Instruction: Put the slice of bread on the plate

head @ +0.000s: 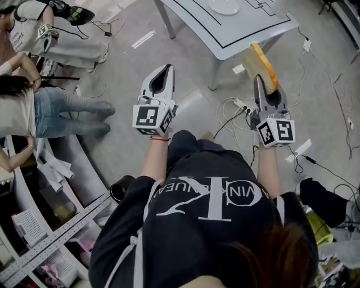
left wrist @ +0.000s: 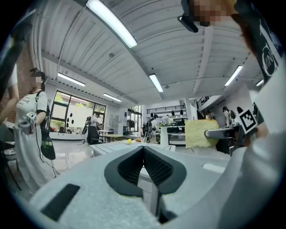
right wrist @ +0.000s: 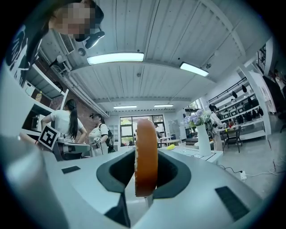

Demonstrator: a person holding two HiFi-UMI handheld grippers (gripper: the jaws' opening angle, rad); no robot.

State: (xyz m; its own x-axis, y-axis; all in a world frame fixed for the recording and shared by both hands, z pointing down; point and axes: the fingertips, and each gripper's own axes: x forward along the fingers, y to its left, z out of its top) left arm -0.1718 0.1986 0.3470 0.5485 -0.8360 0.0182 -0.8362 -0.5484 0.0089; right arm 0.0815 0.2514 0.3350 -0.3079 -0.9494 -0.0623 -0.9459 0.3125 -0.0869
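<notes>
The slice of bread is seen as a thick piece with a pale yellow, spongy face and an orange-brown crust along its edge. It is held upright on edge in the air, above the floor, just at the near corner of the worktop. In the right gripper view only its crust edge is shown, standing straight between the two dark pads. In the left gripper view its broad yellow face is turned to the camera.

The slice is pinched by the right hand-held gripper, whose jaws are pressed on its two flat faces. The left hand-held gripper is carried beside it, well apart, with its jaws pressed together at the tips and nothing between them.

The plate is white and is set on the far part of the white worktop, which is marked with thin black lines. The plate and the slice are well apart.

A square black-and-white marker is borne on each face of the cube on the left gripper and on the right one. On the black shirt a large white monogram and a line of white lettering are printed; they are seen upside down and only partly readable. Cables are spread on the floor under the grippers.
</notes>
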